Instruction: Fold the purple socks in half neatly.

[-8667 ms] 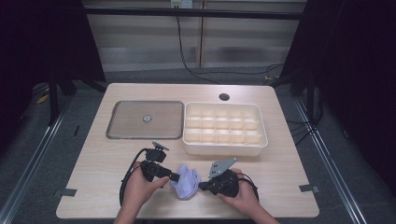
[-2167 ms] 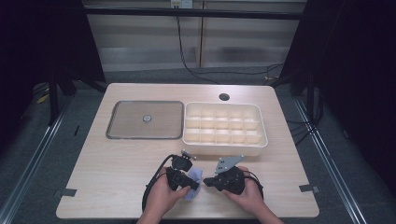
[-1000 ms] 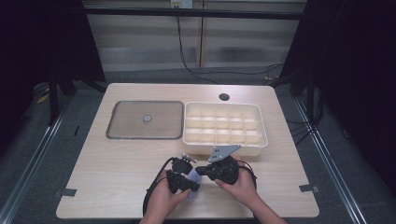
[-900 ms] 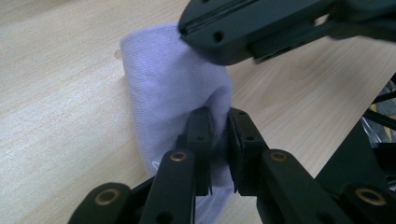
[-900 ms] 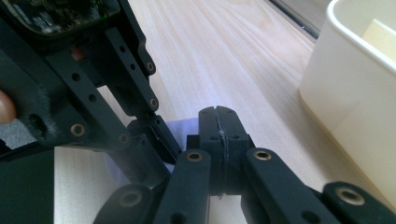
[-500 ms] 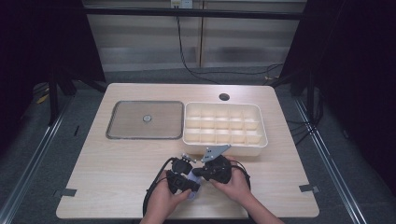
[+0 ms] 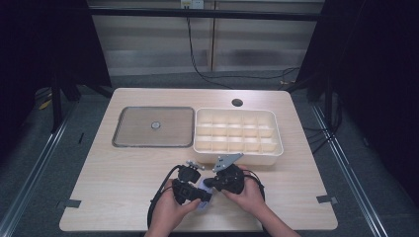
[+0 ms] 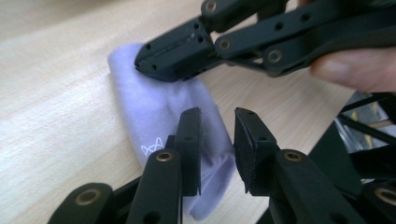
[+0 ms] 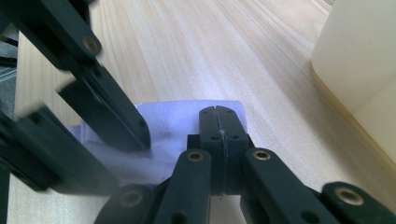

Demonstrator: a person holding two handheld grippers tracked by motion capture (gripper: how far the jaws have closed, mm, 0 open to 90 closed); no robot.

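A small lilac cloth [image 7: 205, 201] lies folded into a narrow roll near the table's front edge, between the person's two hands. In the left gripper view the cloth [image 8: 154, 107] carries a small white cat mark. My left gripper [image 8: 217, 140] is open, its jaws astride the near end of the roll. My right gripper [image 9: 218, 121] is shut, and its tip rests on the cloth [image 9: 173, 121] at the far end. The high view has the left gripper [image 7: 200, 194] and right gripper [image 7: 208, 183] almost touching over the cloth.
A cream compartment tray [image 7: 237, 157] stands just behind the hands; its wall [image 9: 359, 60] is close on the right of the right gripper view. A flat grey lid with a centre knob [image 7: 153, 127] lies at the back left. A cable hole [image 7: 237, 102] sits behind the tray.
The cloth, once spread wider between the grippers, is now a small roll. Over the last second the right gripper moved left onto the cloth, beside the left gripper.
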